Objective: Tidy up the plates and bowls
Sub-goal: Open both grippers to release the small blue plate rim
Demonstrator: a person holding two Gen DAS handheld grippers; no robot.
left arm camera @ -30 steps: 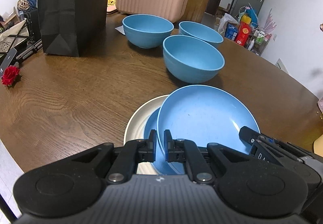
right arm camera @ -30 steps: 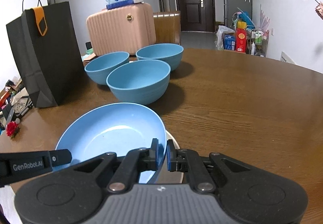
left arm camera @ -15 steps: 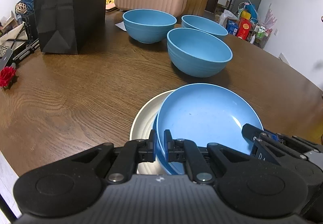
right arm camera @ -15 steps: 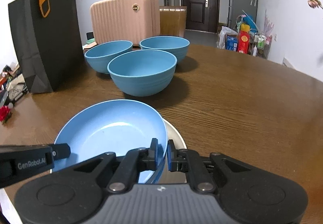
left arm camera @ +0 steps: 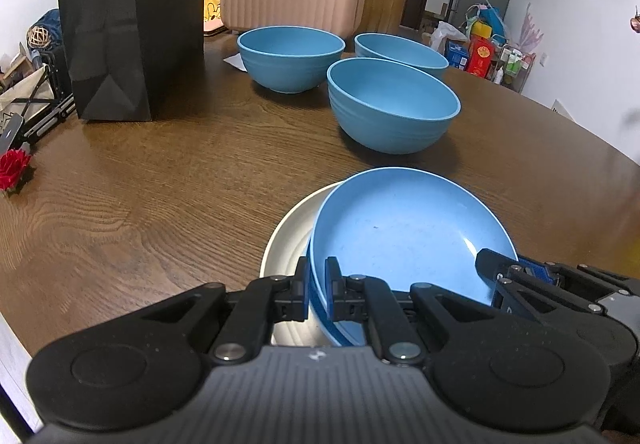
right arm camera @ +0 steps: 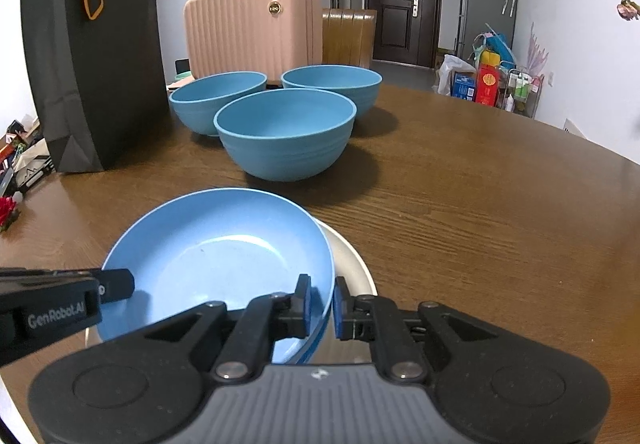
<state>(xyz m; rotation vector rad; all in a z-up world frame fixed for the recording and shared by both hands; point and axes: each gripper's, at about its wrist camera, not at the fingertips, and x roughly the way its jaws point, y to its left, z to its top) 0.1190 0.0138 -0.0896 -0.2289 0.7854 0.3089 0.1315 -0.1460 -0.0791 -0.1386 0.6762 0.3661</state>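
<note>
Since a second ago the blue plate (left arm camera: 404, 232) has sunk lower and the three blue bowls have drawn nearer in both views, so the grippers have carried it forward and down. The left gripper (left arm camera: 316, 290) clamps the plate's left rim between closed fingers. The right gripper (right arm camera: 322, 302) straddles the right rim, but a sliver of gap shows at each pad, so I cannot tell whether it still bites. The plate sits over a second blue plate (left arm camera: 314, 314) and a cream plate (left arm camera: 286, 240) near the wooden table's (left arm camera: 160, 180) front edge, offset toward the right of the cream one. The nearest blue bowl (right arm camera: 286, 134) stands further in, toward the middle. Stacking the plates seems almost finished. Next, both grippers probably need to release and back off level, then nest the bowls.
</note>
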